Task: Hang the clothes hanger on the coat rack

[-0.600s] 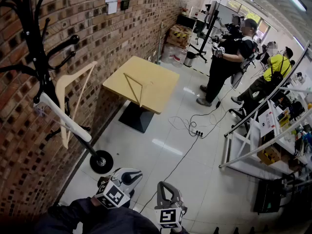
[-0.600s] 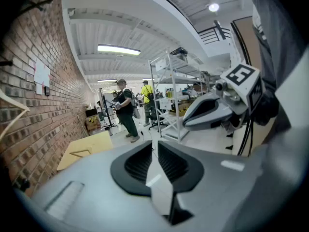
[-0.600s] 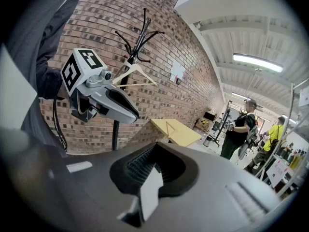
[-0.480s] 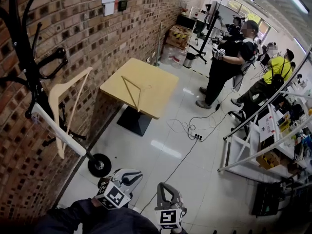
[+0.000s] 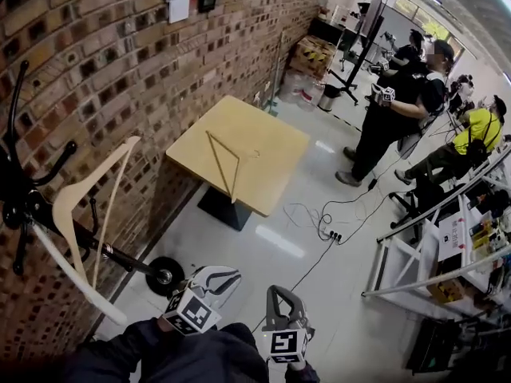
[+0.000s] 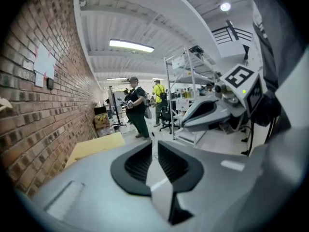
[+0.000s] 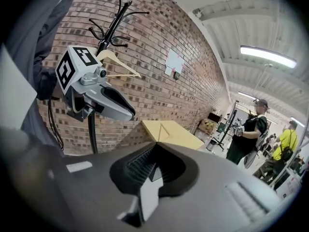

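Observation:
A pale wooden clothes hanger (image 5: pixel 78 206) hangs on the black coat rack (image 5: pixel 20 194) against the brick wall at the far left. The right gripper view shows the same hanger (image 7: pixel 116 62) high on the rack (image 7: pixel 110 28). A second thin hanger (image 5: pixel 226 162) lies flat on the yellow table (image 5: pixel 275 146). My left gripper (image 5: pixel 217 282) and right gripper (image 5: pixel 279 298) are low near my body, well apart from the rack and the table. Both are shut with nothing between their pads, as the left gripper (image 6: pixel 153 153) and right gripper (image 7: pixel 154 166) views show.
The rack's round base (image 5: pixel 165 276) stands on the floor just left of my grippers. A cable with a power strip (image 5: pixel 329 234) crosses the white floor. People (image 5: pixel 399 110) stand and sit at the back right. Metal shelving (image 5: pixel 447 246) lines the right side.
The head view has swung, so the rack and its hanger now sit lower and further left in it. The hanger stays on the rack. Both grippers stay low and shut.

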{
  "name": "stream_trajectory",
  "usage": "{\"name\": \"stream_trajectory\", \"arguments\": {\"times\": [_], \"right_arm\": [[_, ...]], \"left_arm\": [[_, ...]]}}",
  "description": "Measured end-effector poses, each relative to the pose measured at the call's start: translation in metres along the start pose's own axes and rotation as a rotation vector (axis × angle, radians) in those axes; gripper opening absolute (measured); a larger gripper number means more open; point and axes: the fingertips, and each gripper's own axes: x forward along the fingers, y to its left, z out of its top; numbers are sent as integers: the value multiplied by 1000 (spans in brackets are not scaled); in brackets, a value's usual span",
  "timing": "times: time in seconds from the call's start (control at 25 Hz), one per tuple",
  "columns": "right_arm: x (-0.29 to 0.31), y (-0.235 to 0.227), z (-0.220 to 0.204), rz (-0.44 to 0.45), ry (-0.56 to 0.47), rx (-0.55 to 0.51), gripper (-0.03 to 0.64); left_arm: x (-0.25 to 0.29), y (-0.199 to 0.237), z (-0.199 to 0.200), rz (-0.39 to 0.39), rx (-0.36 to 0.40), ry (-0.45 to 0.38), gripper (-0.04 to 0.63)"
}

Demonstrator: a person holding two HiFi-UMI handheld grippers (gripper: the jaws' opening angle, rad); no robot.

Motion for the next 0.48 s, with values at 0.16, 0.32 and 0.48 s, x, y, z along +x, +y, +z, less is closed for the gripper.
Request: {"name": "stream_trajectory", "arguments": {"times": [0.16,0.32,0.48], "right_arm": [[35,-19,5,50,-2,-4,6],[78,-46,5,111,-14,-15,6],[132,-78,3,190,-38,-26,6]], "left_arm": [[24,29,-9,27,-46,28,13],[53,65,-9,82,-91,31,14],[95,104,-7,139,-141,62,15]]}}
